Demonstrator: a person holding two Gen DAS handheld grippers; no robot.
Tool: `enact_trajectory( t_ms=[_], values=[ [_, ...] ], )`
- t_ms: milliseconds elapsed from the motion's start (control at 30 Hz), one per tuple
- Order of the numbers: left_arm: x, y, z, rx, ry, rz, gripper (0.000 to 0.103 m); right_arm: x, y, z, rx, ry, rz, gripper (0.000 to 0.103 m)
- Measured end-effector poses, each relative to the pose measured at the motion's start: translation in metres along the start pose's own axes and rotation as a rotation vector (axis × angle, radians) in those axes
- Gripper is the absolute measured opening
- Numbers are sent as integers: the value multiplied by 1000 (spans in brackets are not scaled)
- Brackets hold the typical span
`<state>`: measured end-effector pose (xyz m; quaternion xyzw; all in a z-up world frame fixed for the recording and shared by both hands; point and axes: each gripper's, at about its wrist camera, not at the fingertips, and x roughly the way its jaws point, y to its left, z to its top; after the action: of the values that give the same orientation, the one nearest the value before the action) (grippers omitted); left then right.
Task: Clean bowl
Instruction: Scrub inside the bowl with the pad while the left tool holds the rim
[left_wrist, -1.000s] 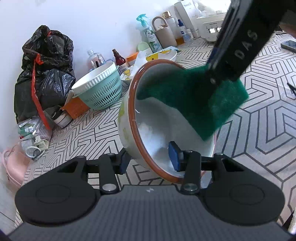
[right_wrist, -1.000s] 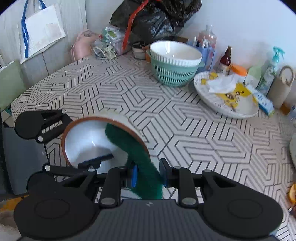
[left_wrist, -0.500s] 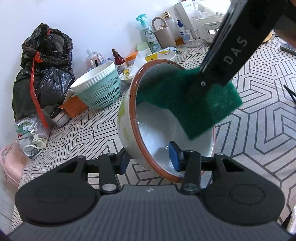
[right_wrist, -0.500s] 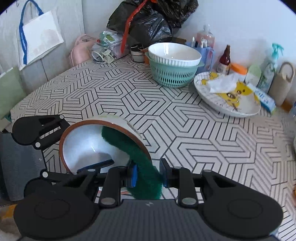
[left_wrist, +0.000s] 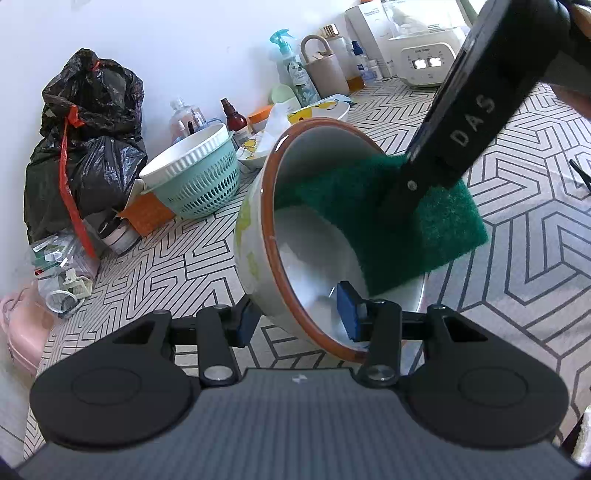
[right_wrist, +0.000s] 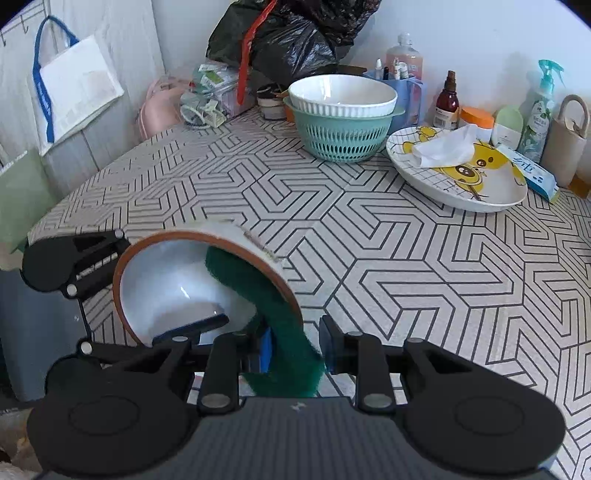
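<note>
Left gripper (left_wrist: 299, 317) clamps glazed bowl (left_wrist: 314, 258) rim at frame center – slick, breakable; right gripper (right_wrist: 295, 354) pinches soft scouring pad (right_wrist: 266, 295).

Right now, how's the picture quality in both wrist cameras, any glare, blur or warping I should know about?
Left wrist view: sharp overall, though fisheye bends the tabletop lines and darkens the corners; the right claw's arm is large and close at top right. Right wrist view: a bright glint inside the bowl; the green scouring pad is crisp, and the wall behind the black trash bag is evenly lit.
</note>
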<state>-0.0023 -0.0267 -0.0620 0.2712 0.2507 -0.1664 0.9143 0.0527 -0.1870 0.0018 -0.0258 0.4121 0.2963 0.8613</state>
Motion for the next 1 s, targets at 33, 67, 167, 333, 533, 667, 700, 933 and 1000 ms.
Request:
enact_trajectory(
  t_ms=[33, 67, 167, 333, 533, 667, 700, 933, 1000],
  values=[
    [0, 0, 0, 1, -1, 1, 43, -2, 0, 0, -1, -4, -1, 26],
    [0, -1, 0, 3, -1, 2, 43, -3, 1, 1, -2, -8, -4, 26],
    [0, -3, 0, 10, -2, 8, 43, -7, 6, 2, -25, -19, -25, 26],
    [-1, -5, -1, 15, -1, 12, 44, -18, 18, 7, -68, -51, -42, 27],
    [0, -9, 2, 5, 2, 18, 44, -26, 29, 18, -126, -75, -40, 28],
    [-2, -11, 1, 8, -1, 20, 44, -20, 24, 18, -109, -68, -16, 28],
    [-2, -12, 1, 10, -2, 23, 44, -17, 21, 18, -100, -61, -10, 28],
    [-4, -13, -1, 3, -6, 27, 44, -2, 3, 17, -33, -18, 39, 28],
    [-4, -14, -2, 4, -8, 28, 44, 0, 1, 15, -30, -12, 42, 28]
  ],
)
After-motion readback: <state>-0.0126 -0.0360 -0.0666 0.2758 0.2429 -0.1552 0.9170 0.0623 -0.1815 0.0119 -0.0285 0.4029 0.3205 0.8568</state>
